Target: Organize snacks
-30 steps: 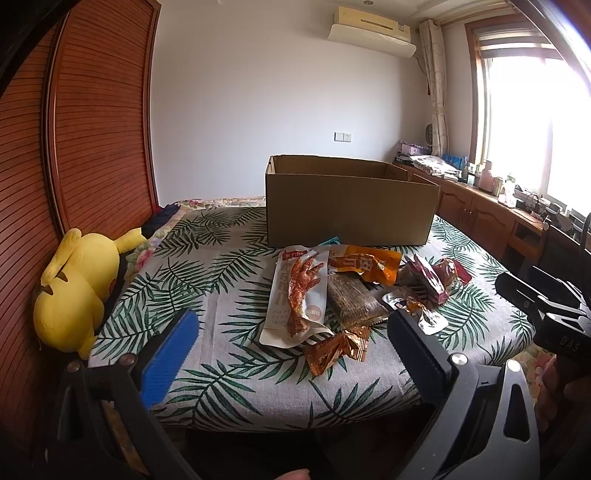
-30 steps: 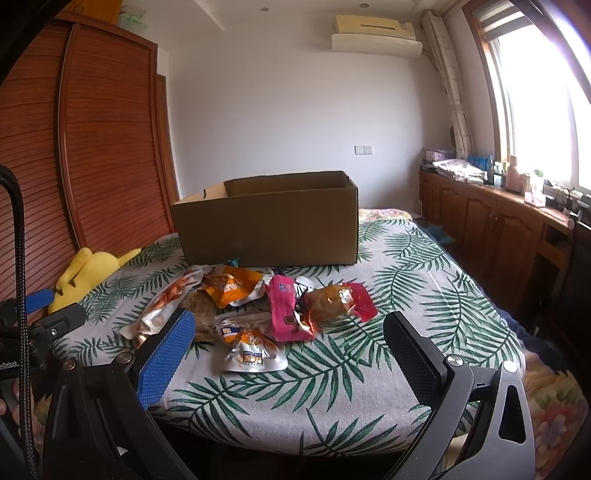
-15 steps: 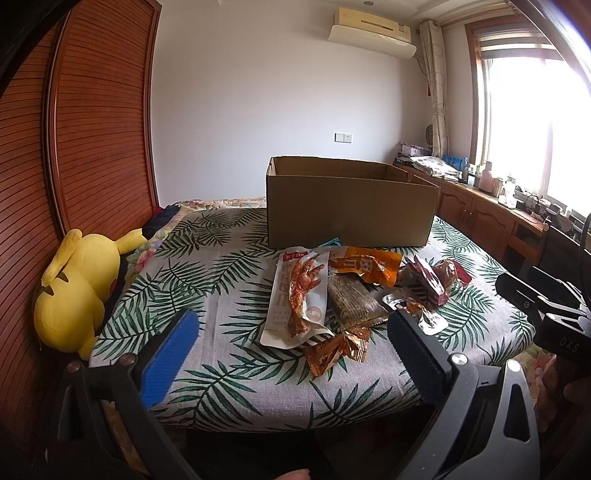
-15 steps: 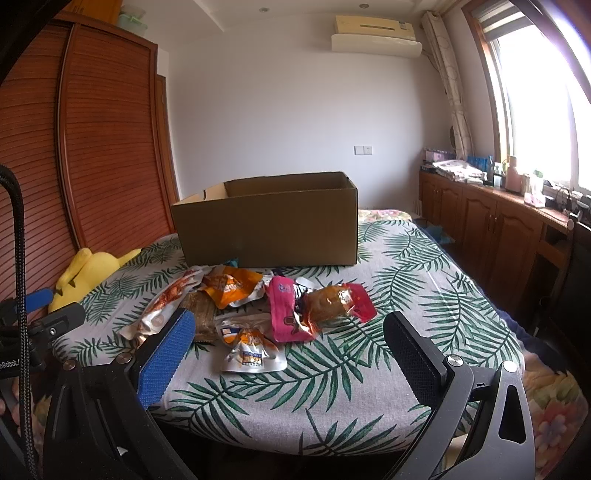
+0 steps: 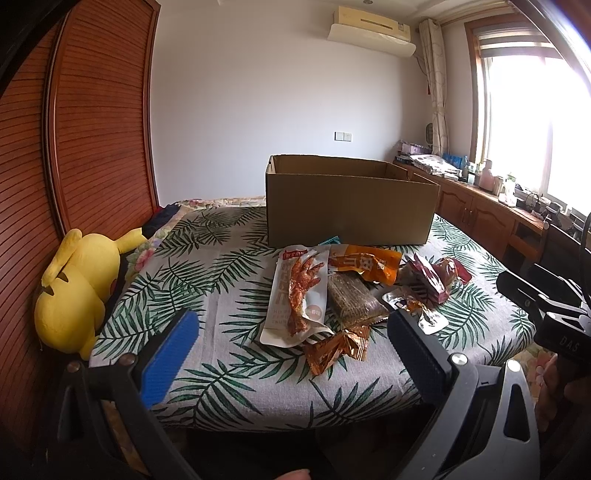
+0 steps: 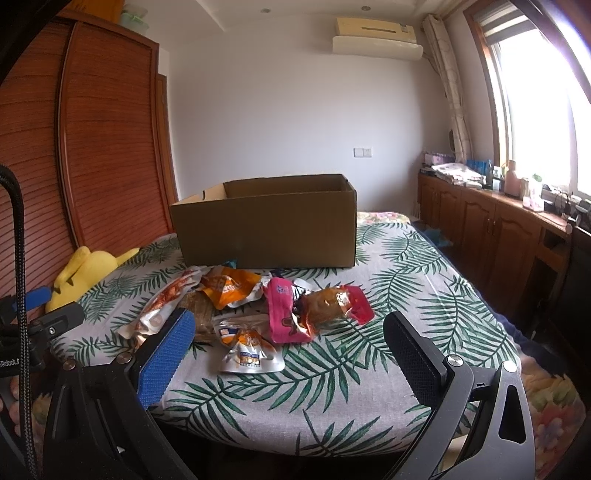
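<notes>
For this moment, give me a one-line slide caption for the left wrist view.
Open left gripper faces snack packets piled before an open cardboard box on a leaf-print bed.

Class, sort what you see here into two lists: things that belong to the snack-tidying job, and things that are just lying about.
Belongs to the job:
- cardboard box, open on top
- chicken-feet packet
- orange packet
- pink packet
- white pouch
- left gripper and right gripper, both open and holding nothing

Just lying about:
- yellow plush toy
- air conditioner
- wooden cabinets

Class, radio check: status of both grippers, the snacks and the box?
Left gripper open, empty. Right gripper open, empty. Snack pile loose on bed, short of cardboard box. Nothing blocking.
</notes>
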Demonstrator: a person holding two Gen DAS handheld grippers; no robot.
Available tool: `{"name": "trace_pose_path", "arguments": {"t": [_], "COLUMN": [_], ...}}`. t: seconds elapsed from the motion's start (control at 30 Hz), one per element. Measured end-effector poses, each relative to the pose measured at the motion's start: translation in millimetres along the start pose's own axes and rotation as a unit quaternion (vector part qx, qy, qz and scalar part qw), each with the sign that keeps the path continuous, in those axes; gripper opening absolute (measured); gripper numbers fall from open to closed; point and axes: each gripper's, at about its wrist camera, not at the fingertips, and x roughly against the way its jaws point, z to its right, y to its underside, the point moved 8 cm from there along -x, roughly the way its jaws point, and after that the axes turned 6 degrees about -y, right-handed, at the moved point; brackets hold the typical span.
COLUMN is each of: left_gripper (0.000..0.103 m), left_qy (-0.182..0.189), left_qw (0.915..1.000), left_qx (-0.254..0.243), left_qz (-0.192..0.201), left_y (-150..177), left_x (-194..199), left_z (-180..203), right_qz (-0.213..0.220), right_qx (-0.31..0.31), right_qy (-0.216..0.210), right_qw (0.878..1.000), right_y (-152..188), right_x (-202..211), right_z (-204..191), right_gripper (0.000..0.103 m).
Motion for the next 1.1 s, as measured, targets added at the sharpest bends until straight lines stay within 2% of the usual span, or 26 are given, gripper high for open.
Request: {"name": "trace_pose_path", "arguments": {"t": [0.3, 0.73, 0.93, 1.1], "left_gripper": [0.103, 0.103, 0.100, 0.097], "left_qy": [-0.001, 0.014, 0.046, 0.061], "left_qw": [0.9999, 0.9976, 0.9936, 0.9909], "left_qx": [-0.002, 0.000, -0.005, -0.031], "left_qz": [-0.011, -0.068, -0.103, -0.116], "left_y": [6.5, 31.4, 36.7, 35.4], "left_x": [-8.3, -49.1, -70.9, -77.8], "left_z": [0.8, 8.7, 21.5, 31.2], "right_qz": [-0.008, -0.055, -0.068, -0.073], "right_qx": [0.001, 0.020, 0.025, 0.030], "right_qy": [0.006, -0.001, -0.013, -0.024], "right_qw": [1.000, 0.998, 0.997, 0.997], "right_y": [5.4, 28.6, 28.8, 27.8], "right_x": [-2.9, -30.4, -40.2, -42.2], "right_z": [4.6, 24.8, 27.1, 22.5], "right_gripper": [0.103, 0.103, 0.103, 0.103]}}
